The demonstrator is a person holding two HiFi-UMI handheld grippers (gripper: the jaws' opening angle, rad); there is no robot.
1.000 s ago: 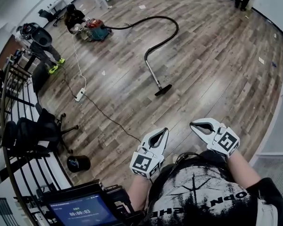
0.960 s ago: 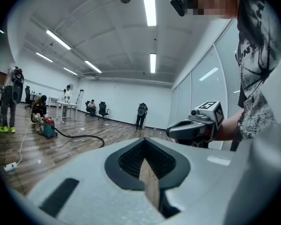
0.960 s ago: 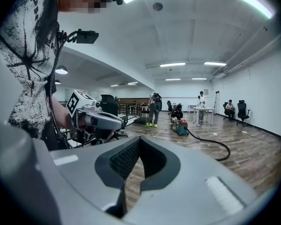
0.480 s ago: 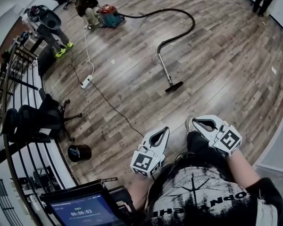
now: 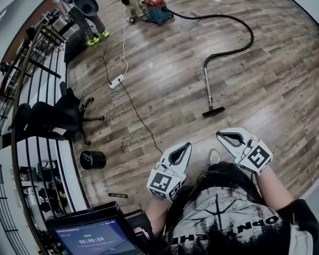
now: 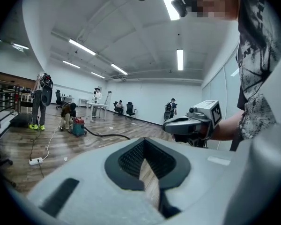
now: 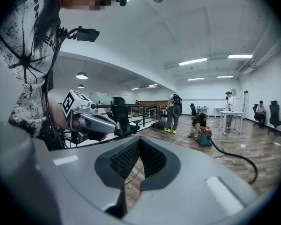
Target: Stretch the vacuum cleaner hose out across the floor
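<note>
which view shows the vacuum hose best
The head view: the hose lies in full there, looping from the vacuum cleaner round to the floor nozzle. The left gripper view catches only a short stretch of hose by the cleaner; the right gripper view shows a longer curve of hose, low and foreshortened.

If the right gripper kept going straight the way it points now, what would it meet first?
Probably the wood floor near the black cable: the right gripper, shut, aims slightly downward over open boards. Nothing stands nearer in its view, though depth is unclear.
</note>
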